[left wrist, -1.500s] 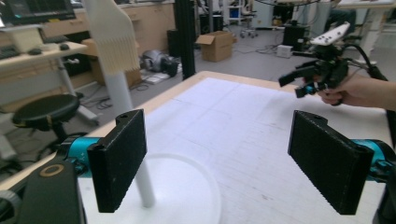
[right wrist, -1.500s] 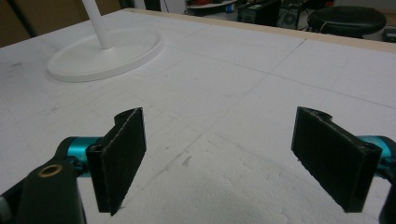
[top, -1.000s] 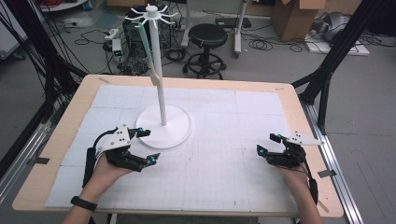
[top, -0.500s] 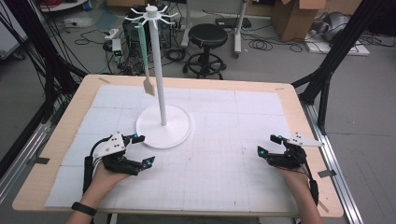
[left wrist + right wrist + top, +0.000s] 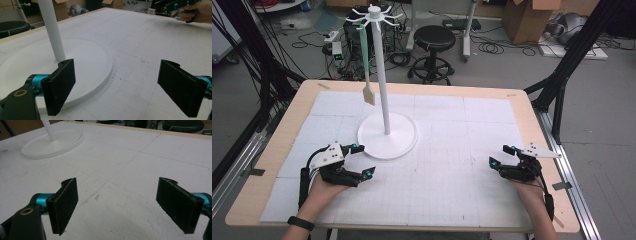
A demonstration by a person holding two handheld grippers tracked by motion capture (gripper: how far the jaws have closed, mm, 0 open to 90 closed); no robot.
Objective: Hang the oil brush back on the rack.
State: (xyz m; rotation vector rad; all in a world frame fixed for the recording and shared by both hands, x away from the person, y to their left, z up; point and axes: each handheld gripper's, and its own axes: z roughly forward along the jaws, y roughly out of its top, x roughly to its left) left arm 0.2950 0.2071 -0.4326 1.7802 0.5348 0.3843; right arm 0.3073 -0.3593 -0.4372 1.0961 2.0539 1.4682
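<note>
Your left gripper (image 5: 362,161) rests low over the white mat, its two black jaws spread wide with nothing between them. In the left gripper view the same gripper (image 5: 116,86) looks past its jaws at the round base of the stand (image 5: 82,65), which lies just beside the left jaw, and at the white pole rising from it.

Your right gripper (image 5: 500,155) sits near the right edge of the table (image 5: 532,120), well apart from the left one, and its two jaws are also spread wide and empty. In the right gripper view that gripper (image 5: 117,203) faces bare mat, with the stand's base (image 5: 53,143) farther off at the upper left.

Count one stand (image 5: 385,100) on the table: one round base, one upright pole, and a ring of short hooks at the top. One spatula (image 5: 366,65) hangs from a hook on the left side of that ring, with a pale green handle and a tan blade pointing down, clear of the mat and apart from both grippers.

One white gridded mat (image 5: 452,180) covers most of the wooden tabletop. Behind the table stands one black stool (image 5: 433,45).
</note>
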